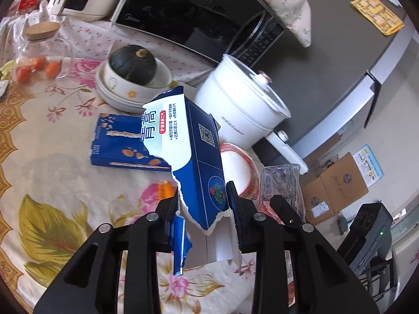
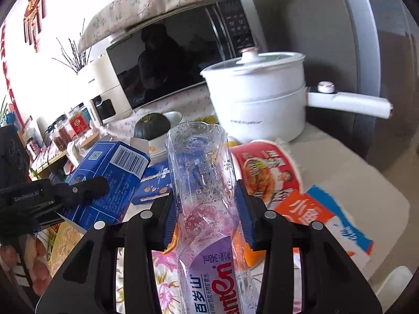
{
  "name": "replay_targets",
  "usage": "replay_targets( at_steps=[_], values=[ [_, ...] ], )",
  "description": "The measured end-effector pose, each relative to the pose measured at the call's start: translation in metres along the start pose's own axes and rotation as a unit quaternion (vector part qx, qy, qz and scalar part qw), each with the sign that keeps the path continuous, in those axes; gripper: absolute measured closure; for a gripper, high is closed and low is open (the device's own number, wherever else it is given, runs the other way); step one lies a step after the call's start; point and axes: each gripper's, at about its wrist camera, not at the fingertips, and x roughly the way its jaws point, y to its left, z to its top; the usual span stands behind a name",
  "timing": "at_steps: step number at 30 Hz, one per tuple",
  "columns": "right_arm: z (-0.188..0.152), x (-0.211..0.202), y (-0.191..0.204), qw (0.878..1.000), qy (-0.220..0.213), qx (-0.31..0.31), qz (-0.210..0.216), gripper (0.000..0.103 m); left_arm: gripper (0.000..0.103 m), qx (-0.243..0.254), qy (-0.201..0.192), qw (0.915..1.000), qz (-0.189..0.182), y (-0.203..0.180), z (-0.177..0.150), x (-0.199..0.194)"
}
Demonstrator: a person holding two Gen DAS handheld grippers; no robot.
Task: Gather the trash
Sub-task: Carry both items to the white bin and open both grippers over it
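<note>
My left gripper (image 1: 201,198) is shut on a torn blue and white toothpaste box (image 1: 188,141) and holds it above the floral tablecloth. The box also shows in the right wrist view (image 2: 104,180), at the left, with the left gripper's finger (image 2: 86,187) across it. My right gripper (image 2: 204,209) is shut on an empty clear plastic water bottle (image 2: 201,183) with a purple label, base pointing away. The bottle also shows in the left wrist view (image 1: 280,183), at the right.
A blue snack box (image 1: 117,141) lies flat on the table (image 1: 52,157). A red instant noodle cup (image 2: 264,167) and a torn orange and blue wrapper (image 2: 322,217) lie at the right. A white electric pot (image 2: 256,99), a bowl with a squash (image 1: 132,70) and a microwave (image 1: 188,15) stand behind.
</note>
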Motion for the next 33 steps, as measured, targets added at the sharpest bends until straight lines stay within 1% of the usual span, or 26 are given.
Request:
replay_targets(
  at_steps=[9, 18, 25, 28, 33],
  values=[
    [0.006, -0.037, -0.021, 0.999, -0.025, 0.004, -0.045, 0.064, 0.072, 0.024, 0.004, 0.9992, -0.032, -0.037, -0.014, 0.007],
    [0.008, -0.074, -0.05, 0.996, -0.042, 0.015, -0.084, 0.064, 0.072, 0.052, 0.023, 0.9965, -0.061, -0.079, -0.037, 0.021],
    [0.006, -0.103, -0.073, 0.992, -0.052, 0.018, -0.114, 0.064, 0.072, 0.069, 0.042, 0.9935, -0.08, -0.108, -0.058, 0.034],
    [0.005, -0.116, -0.083, 0.99, -0.056, 0.021, -0.126, 0.064, 0.072, 0.071, 0.052, 0.9916, -0.094, -0.123, -0.066, 0.039],
    [0.0, -0.14, -0.102, 0.986, -0.06, 0.027, -0.153, 0.064, 0.072, 0.089, 0.061, 0.9882, -0.108, -0.148, -0.083, 0.045]
  ],
)
